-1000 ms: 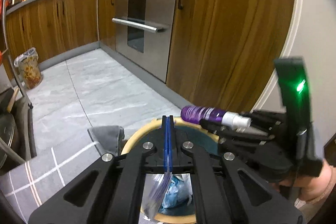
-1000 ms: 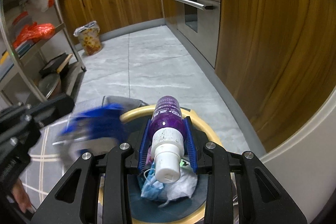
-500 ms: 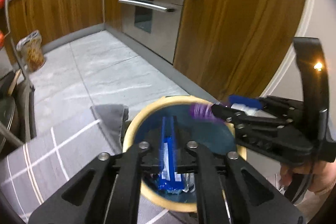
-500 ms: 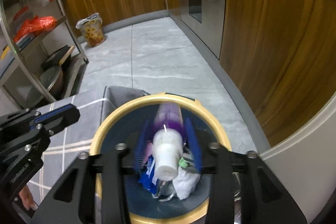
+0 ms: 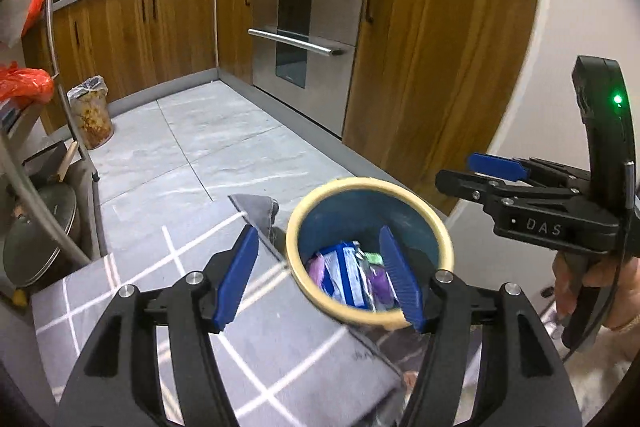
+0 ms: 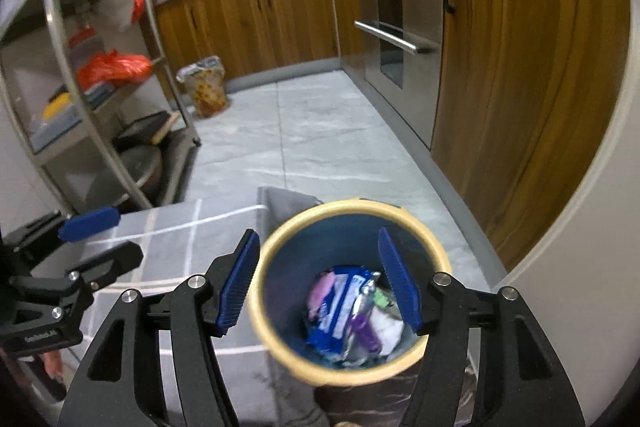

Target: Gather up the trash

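While both grippers hover above bin (image 6: 352, 219), left gripper (image 5: 318, 275) and right gripper (image 6: 318, 277) fingers opening, empty; purple bottle (image 6: 362, 327), blue wrapper (image 6: 334, 311) inside.

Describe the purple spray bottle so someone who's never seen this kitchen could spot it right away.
Find the blue bin with the cream rim at the corner of the grey checked cloth. The purple spray bottle lies inside among the trash, beside a blue and white wrapper. It is the only purple, tube-shaped item there.

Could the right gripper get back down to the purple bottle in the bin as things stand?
Probably yes: the right gripper, empty and opening, hangs over the uncovered bin, the purple bottle lying exposed atop.
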The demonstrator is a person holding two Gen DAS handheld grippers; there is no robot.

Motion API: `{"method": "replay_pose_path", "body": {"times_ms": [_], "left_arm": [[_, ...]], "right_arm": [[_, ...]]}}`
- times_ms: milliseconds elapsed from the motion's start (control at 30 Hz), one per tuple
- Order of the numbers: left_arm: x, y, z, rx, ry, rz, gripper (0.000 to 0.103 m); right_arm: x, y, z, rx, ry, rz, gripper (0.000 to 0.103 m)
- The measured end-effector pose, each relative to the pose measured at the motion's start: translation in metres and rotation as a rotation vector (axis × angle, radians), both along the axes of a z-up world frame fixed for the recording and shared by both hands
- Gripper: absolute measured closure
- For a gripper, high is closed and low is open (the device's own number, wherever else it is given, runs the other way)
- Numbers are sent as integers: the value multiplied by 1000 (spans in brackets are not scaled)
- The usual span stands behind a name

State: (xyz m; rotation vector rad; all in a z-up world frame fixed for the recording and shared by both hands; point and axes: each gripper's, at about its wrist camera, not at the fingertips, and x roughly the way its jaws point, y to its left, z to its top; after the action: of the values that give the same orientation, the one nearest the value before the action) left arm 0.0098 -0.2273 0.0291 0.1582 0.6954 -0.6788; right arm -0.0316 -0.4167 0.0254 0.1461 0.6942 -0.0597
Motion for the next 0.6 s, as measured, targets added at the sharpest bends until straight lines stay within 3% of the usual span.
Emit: {"method": "replay_pose_path", "body": {"times_ms": [133,200,267,400,500,600], "left_arm": [[-40,14,16,20,-48,-31,40],[-56,18,24,27,-88,-37,31],[-72,26,33,32,-144,-21,18],[-84,39,44,-3,-207,19,6],[-83,47,47,-12,-262,80,5],[-75,53,46,-43,-245,120,5]], "right_arm": [[-31,17,14,-15,-33,-8,39],[-44,22,20,-2,-55,-9,39],[-57,29,27,-16,-101,-24,28],[-72,46,39,-39,-192,-26,14],[-71,57,42,-73,-237,-38,9],[-69,63,44,-99,-257,-58,8]]}}
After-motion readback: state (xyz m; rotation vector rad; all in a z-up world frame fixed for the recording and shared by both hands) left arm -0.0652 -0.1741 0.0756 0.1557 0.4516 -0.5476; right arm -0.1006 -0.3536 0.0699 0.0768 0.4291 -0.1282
